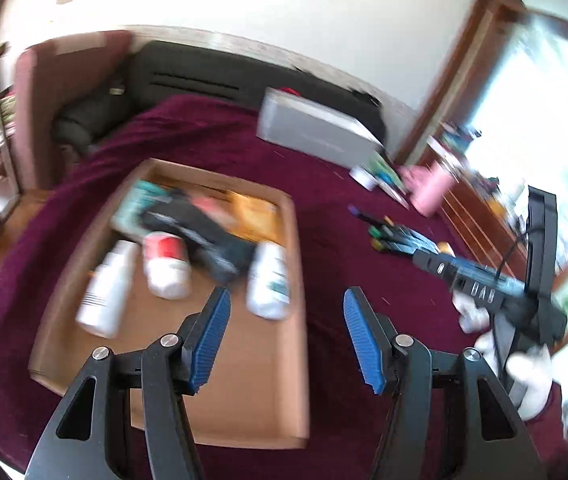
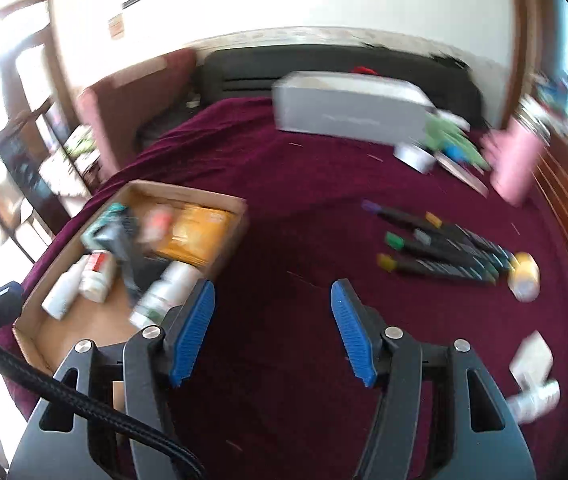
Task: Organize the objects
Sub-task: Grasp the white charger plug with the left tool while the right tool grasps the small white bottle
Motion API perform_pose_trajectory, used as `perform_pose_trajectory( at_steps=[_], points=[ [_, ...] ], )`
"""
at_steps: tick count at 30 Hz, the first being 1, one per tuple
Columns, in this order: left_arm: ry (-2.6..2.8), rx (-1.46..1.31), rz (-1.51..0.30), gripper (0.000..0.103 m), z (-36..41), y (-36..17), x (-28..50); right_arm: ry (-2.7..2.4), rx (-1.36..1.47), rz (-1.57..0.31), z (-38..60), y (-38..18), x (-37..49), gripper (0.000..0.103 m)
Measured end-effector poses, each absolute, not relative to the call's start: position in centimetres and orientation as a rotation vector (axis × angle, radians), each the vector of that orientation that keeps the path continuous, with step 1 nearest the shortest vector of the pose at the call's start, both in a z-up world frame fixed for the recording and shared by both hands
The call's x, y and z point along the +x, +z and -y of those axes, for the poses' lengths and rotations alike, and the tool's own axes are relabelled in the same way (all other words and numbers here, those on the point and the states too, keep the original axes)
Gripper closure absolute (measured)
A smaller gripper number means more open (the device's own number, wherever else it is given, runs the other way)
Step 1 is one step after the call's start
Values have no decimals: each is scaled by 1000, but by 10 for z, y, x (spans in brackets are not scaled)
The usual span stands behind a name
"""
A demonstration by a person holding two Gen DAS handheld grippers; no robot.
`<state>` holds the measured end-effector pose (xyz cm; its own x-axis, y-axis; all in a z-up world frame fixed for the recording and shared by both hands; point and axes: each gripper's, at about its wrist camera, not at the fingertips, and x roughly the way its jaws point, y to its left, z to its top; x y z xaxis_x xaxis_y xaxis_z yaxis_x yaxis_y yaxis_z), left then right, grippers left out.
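A shallow cardboard tray (image 1: 223,380) lies on a maroon cloth (image 1: 364,240) and holds three white bottles (image 1: 165,264), a black pouch (image 1: 203,236), a teal packet and an orange packet. My left gripper (image 1: 286,296) hangs open over the tray's near right edge, with nothing between its blue pads. My right gripper (image 2: 272,286) is open and empty above bare cloth, with the tray (image 2: 79,324) to its left. Several black markers with coloured caps (image 2: 444,252) lie in a row to its right. Both views are blurred.
A grey box (image 2: 352,108) sits at the far side of the cloth, with a pink cup (image 2: 512,160) and small items beside it. A yellow-white jar (image 2: 524,276) lies past the markers. White objects (image 2: 534,356) lie at the near right. A dark sofa back stands behind.
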<state>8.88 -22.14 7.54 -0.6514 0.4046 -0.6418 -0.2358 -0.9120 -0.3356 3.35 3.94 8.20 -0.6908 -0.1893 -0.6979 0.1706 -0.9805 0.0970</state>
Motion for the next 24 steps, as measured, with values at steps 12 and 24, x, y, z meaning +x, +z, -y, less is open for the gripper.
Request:
perform_pose_trajectory(
  at_steps=[12, 24],
  points=[
    [2296, -1197, 14, 50, 78, 49, 95, -2924, 1319, 744, -310, 45, 72, 41],
    [2388, -1246, 18, 50, 90, 43, 84, -2424, 1462, 650, -242, 17, 6, 35]
  ],
)
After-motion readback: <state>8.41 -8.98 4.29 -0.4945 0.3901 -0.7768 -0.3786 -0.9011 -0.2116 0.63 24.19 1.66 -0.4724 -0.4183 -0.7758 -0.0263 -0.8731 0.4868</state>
